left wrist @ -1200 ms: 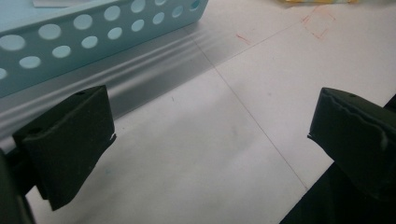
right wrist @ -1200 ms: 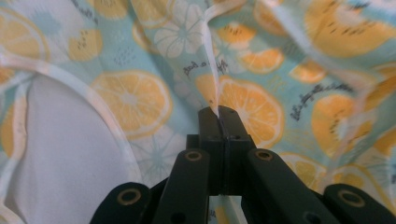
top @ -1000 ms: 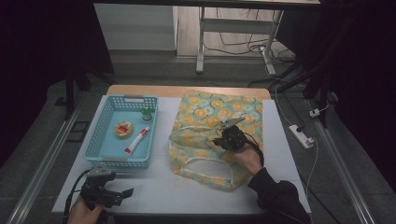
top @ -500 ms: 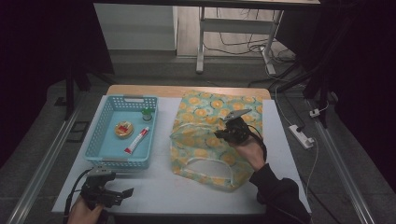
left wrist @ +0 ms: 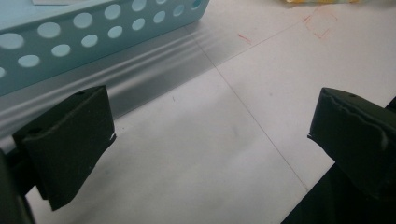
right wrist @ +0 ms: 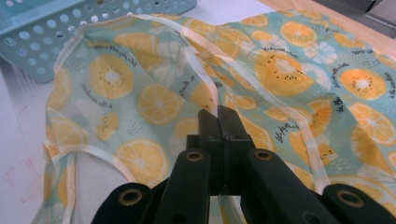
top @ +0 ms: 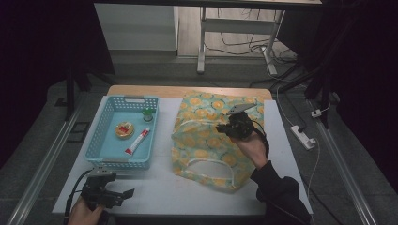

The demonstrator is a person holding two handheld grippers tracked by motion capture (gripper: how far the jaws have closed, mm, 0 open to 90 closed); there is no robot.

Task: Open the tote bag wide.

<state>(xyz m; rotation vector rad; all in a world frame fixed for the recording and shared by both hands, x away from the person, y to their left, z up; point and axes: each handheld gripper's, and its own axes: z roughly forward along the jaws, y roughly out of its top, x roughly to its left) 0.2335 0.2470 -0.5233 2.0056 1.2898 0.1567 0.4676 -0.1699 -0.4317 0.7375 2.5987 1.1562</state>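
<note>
A teal cloth bag (top: 202,140) printed with orange slices lies on the white table, right of centre. My right gripper (top: 221,127) hovers over its middle, shut on a pale handle strap (right wrist: 205,74) of the bag (right wrist: 289,70). In the right gripper view the jaws (right wrist: 218,112) are pressed together with the strap pinched between them and lifted slightly. My left gripper (top: 124,193) rests at the near left corner of the table, open. In the left gripper view its fingers (left wrist: 210,135) stand wide apart over bare table.
A light blue perforated basket (top: 117,163) stands left of the bag, and its wall (left wrist: 70,32) is just ahead of the left gripper. Inside lie a red-and-white tube (top: 137,140), a round tin (top: 124,130) and a small green-capped bottle (top: 148,113). A power strip (top: 302,136) lies off the table's right edge.
My right gripper has moved toward the far side of the table with the strap in its jaws, and the bag's upper layer has shifted with it. The left gripper has stayed put.
</note>
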